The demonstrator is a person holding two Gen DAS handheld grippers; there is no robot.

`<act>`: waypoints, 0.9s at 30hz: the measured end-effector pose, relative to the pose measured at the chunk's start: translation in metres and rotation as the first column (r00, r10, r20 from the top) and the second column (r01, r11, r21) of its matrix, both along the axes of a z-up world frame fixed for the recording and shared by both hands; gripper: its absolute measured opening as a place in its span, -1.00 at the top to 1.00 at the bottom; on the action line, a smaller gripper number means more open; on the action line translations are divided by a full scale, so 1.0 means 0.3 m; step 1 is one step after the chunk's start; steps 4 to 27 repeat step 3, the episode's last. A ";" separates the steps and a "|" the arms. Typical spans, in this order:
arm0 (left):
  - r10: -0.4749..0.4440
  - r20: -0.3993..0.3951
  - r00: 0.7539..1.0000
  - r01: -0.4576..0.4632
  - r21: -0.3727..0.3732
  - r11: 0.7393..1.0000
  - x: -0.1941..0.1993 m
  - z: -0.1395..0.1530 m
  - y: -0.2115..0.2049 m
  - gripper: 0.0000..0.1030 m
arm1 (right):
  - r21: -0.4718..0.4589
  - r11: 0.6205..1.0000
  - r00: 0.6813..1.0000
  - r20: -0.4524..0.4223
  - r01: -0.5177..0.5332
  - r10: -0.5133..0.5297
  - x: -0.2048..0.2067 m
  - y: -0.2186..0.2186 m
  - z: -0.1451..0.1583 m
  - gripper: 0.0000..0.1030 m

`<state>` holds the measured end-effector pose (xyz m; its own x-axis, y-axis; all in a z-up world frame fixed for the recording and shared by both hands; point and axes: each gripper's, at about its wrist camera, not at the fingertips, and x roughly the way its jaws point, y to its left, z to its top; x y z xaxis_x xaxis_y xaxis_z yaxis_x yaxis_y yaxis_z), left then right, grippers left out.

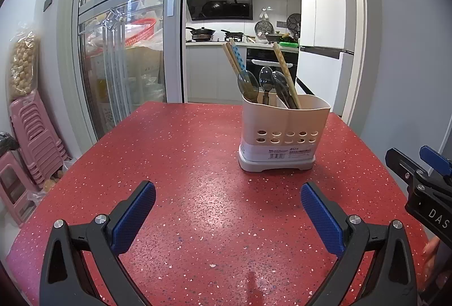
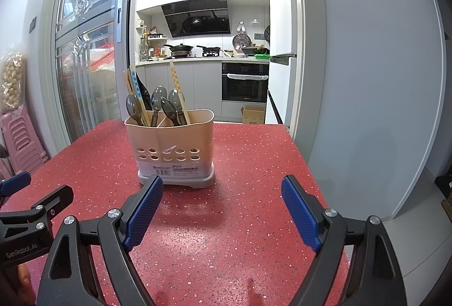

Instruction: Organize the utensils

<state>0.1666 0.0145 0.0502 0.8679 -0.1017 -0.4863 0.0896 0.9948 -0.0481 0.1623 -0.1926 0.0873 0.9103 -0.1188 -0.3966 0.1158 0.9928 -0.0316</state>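
A beige utensil holder (image 1: 282, 127) with round holes stands upright on the red speckled table (image 1: 183, 164). It holds several dark spoons (image 1: 265, 82) and wooden chopsticks (image 1: 285, 71), all standing up. It also shows in the right wrist view (image 2: 172, 147), with spoons (image 2: 158, 102) and chopsticks (image 2: 178, 91). My left gripper (image 1: 227, 193) is open and empty, low over the table, short of the holder. My right gripper (image 2: 221, 187) is open and empty, just in front of the holder and to its right. Each gripper shows at the edge of the other's view.
The table's right edge (image 2: 299, 153) drops to a grey floor beside a white wall. A glass sliding door (image 1: 121, 51) and stacked pink stools (image 1: 36, 136) stand to the left. A kitchen with an oven (image 2: 244, 82) lies beyond the table's far edge.
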 end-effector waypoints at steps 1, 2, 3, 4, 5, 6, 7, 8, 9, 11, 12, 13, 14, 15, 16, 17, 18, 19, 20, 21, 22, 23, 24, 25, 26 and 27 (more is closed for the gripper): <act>0.000 -0.001 1.000 0.000 0.000 1.000 0.000 0.000 0.001 -1.00 | 0.000 1.000 1.000 0.000 0.000 0.000 -0.001 0.001 0.001 -0.71; -0.002 -0.002 1.000 0.002 0.000 1.000 0.000 -0.001 0.001 -1.00 | 0.000 1.000 1.000 0.000 -0.001 0.001 -0.001 0.001 0.001 -0.71; -0.002 -0.002 1.000 0.002 0.000 1.000 -0.001 -0.001 0.001 -1.00 | 0.000 1.000 1.000 0.000 -0.001 0.001 -0.001 0.001 0.001 -0.71; -0.002 -0.002 1.000 0.002 0.000 1.000 -0.001 -0.001 0.001 -1.00 | 0.000 1.000 1.000 0.000 -0.001 0.001 -0.001 0.001 0.001 -0.71; -0.002 -0.002 1.000 0.002 0.000 1.000 -0.001 -0.001 0.001 -1.00 | 0.000 1.000 1.000 0.000 -0.001 0.001 -0.001 0.001 0.001 -0.71; -0.002 -0.002 1.000 0.002 0.000 1.000 -0.001 -0.001 0.001 -1.00 | 0.000 1.000 1.000 0.000 -0.001 0.001 -0.001 0.001 0.001 -0.71; -0.002 -0.002 1.000 0.002 0.000 1.000 -0.001 -0.001 0.001 -1.00 | 0.000 1.000 1.000 0.000 -0.001 0.001 -0.001 0.001 0.001 -0.71; -0.002 -0.002 1.000 0.002 0.000 1.000 -0.001 -0.001 0.001 -1.00 | 0.000 1.000 1.000 0.000 -0.001 0.001 -0.001 0.001 0.001 -0.71; -0.002 -0.002 1.000 0.002 0.000 1.000 -0.001 -0.001 0.001 -1.00 | 0.000 1.000 1.000 0.000 -0.001 0.001 -0.001 0.001 0.001 -0.71; -0.002 -0.002 1.000 0.002 0.000 1.000 -0.001 -0.001 0.001 -1.00 | 0.000 1.000 1.000 0.000 -0.001 0.001 -0.001 0.001 0.001 -0.71; -0.002 -0.002 1.000 0.002 0.000 1.000 -0.001 -0.001 0.001 -1.00 | 0.000 1.000 1.000 0.000 -0.001 0.001 -0.001 0.001 0.001 -0.71; -0.002 -0.002 1.000 0.002 0.000 1.000 -0.001 -0.001 0.001 -1.00 | 0.000 1.000 1.000 0.000 -0.001 0.001 -0.001 0.001 0.001 -0.71; -0.002 -0.002 1.000 0.002 0.000 1.000 -0.001 -0.001 0.001 -1.00 | 0.000 1.000 1.000 0.000 -0.001 0.001 -0.001 0.001 0.001 -0.71; -0.002 -0.002 1.000 0.002 0.000 1.000 -0.001 -0.001 0.001 -1.00 | 0.000 1.000 1.000 0.000 -0.001 0.001 -0.001 0.001 0.001 -0.71; -0.002 -0.002 1.000 0.002 0.000 1.000 -0.001 -0.001 0.001 -1.00 | 0.000 1.000 1.000 0.000 -0.001 0.001 -0.001 0.001 0.001 -0.71; -0.002 -0.002 1.000 0.002 0.000 1.000 -0.001 -0.001 0.001 -1.00 | 0.000 1.000 1.000 0.000 -0.001 0.001 -0.001 0.001 0.001 -0.71; -0.002 -0.002 1.000 0.002 0.000 1.000 -0.001 -0.001 0.001 -1.00 | 0.000 1.000 1.000 0.000 -0.001 0.001 -0.001 0.001 0.001 -0.71; -0.002 -0.002 1.000 0.002 0.000 1.000 -0.001 -0.001 0.001 -1.00 | 0.000 1.000 1.000 0.000 -0.001 0.001 -0.001 0.001 0.001 -0.71; -0.002 -0.002 1.000 0.002 0.000 1.000 -0.001 -0.001 0.001 -1.00 | 0.000 1.000 1.000 0.000 -0.001 0.001 -0.001 0.001 0.001 -0.71; -0.002 -0.002 1.000 0.002 0.000 1.000 -0.001 -0.001 0.001 -1.00 | 0.000 1.000 1.000 0.000 -0.001 0.001 -0.001 0.001 0.001 -0.71; -0.002 -0.002 1.000 0.002 0.000 1.000 -0.001 -0.001 0.001 -1.00 | 0.000 1.000 1.000 0.000 -0.001 0.001 -0.001 0.001 0.001 -0.71; -0.002 -0.002 1.000 0.002 0.000 1.000 -0.001 -0.001 0.001 -1.00 | 0.000 1.000 1.000 0.000 -0.001 0.001 -0.001 0.001 0.001 -0.71; -0.002 -0.002 1.000 0.002 0.000 1.000 -0.001 -0.001 0.001 -1.00 | 0.000 1.000 1.000 0.000 -0.001 0.001 -0.001 0.001 0.001 -0.71; -0.002 -0.002 1.000 0.002 0.000 1.000 -0.001 -0.001 0.001 -1.00 | 0.000 1.000 1.000 0.000 -0.001 0.001 -0.001 0.001 0.001 -0.71; -0.002 -0.002 1.000 0.002 0.000 1.000 -0.001 -0.001 0.001 -1.00 | 0.000 1.000 1.000 0.000 -0.001 0.001 -0.001 0.001 0.001 -0.71; -0.002 -0.002 1.000 0.002 0.000 1.000 -0.001 -0.001 0.001 -1.00 | 0.000 1.000 1.000 0.000 -0.001 0.001 -0.001 0.001 0.001 -0.71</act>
